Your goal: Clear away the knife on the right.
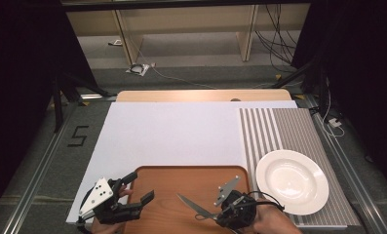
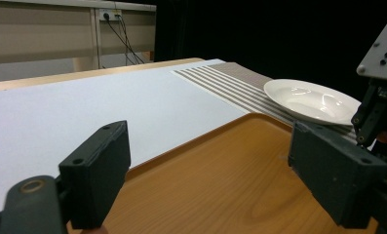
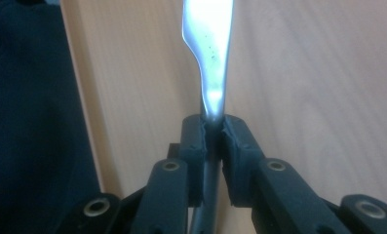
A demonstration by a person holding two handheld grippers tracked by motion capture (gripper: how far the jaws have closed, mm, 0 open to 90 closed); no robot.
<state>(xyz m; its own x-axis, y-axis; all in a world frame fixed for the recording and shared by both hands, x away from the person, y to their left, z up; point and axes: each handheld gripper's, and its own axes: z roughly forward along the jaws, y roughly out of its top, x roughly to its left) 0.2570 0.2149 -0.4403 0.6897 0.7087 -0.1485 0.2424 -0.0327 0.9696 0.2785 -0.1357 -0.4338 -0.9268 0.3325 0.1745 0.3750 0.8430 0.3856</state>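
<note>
A wooden tray [image 1: 181,183] lies at the near middle of the table. Over its right part my right gripper [image 1: 215,215] is shut on a metal table knife [image 1: 193,205], whose blade points left and away across the tray. In the right gripper view the two pads clamp the knife [image 3: 209,58] by its handle, with the blade sticking out ahead over the tray [image 3: 303,73]. My left gripper [image 1: 137,187] hovers at the tray's left edge, jaws wide apart and nothing between them. Its own view shows the tray [image 2: 205,180] between its fingers [image 2: 96,170].
A white deep plate [image 1: 292,181] sits on a striped placemat [image 1: 279,129] right of the tray. A white board [image 1: 176,131] covers the table's middle. The right gripper's grey plate [image 2: 383,46] stands at the right edge of the left gripper view, beside the plate [image 2: 313,100].
</note>
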